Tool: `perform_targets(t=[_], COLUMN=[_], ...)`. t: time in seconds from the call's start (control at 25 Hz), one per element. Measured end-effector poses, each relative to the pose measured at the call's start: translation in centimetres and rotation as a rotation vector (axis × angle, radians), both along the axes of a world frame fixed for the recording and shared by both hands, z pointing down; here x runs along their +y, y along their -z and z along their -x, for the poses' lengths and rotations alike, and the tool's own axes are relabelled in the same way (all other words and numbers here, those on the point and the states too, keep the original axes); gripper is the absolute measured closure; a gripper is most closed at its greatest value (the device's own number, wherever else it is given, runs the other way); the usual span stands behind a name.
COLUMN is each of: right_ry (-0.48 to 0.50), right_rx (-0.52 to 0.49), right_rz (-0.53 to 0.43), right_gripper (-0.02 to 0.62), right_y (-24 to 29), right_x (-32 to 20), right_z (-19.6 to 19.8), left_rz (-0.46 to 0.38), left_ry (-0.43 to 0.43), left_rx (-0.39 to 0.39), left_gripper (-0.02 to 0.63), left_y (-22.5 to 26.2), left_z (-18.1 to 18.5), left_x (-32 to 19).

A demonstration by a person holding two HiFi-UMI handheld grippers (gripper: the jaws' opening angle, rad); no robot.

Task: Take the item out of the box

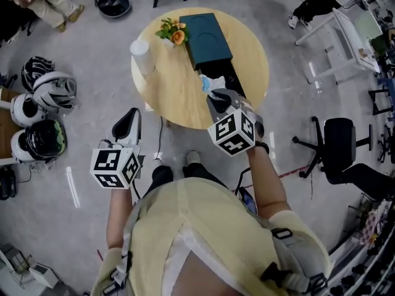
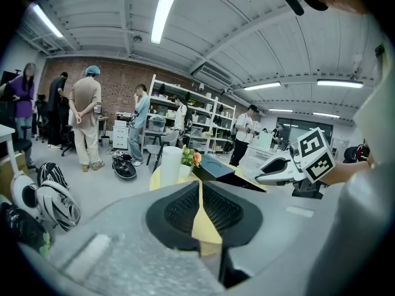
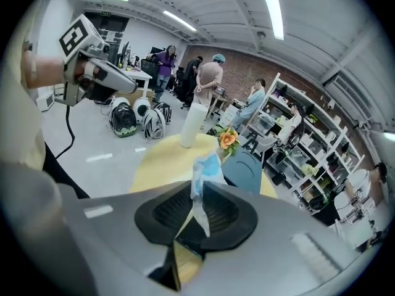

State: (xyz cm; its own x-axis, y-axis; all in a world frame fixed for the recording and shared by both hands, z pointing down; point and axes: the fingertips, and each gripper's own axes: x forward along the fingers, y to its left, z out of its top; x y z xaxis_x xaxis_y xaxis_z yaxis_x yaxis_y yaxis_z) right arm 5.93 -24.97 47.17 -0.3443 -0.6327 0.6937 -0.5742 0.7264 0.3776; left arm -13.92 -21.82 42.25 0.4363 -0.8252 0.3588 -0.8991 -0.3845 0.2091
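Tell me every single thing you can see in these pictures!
table: one, round, light wood, middle of the floor
box: one, dark teal with a black tray slid out, on the table
flowers: one small bunch, orange and yellow, on the table beside the box
white cylinder: one, white, at the table's left edge
packet: one, blue and white, above the table in the right gripper
helmets: about four, black and white, on the floor at left
office chair: one, black, on the floor at right
people: several, standing by the shelves far back
left gripper: one, grey, shut and empty, off the table's left side
right gripper: one, grey, shut on the packet
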Motion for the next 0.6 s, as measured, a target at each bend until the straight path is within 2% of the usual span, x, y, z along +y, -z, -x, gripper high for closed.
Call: perform_targets(t=[0.6], right_ry=[0.003], right_rx=[-0.027], right_rz=[-0.039], right_gripper=[0.54], right_y=[2.1], right_x=[1.4], right_z=[2.4], left_rz=[-0.007], left_ry=[0.002], left_rx=[0.014], left_gripper=[0.588], left_y=[0.3], left_z=[1.6], left_x=[0.4])
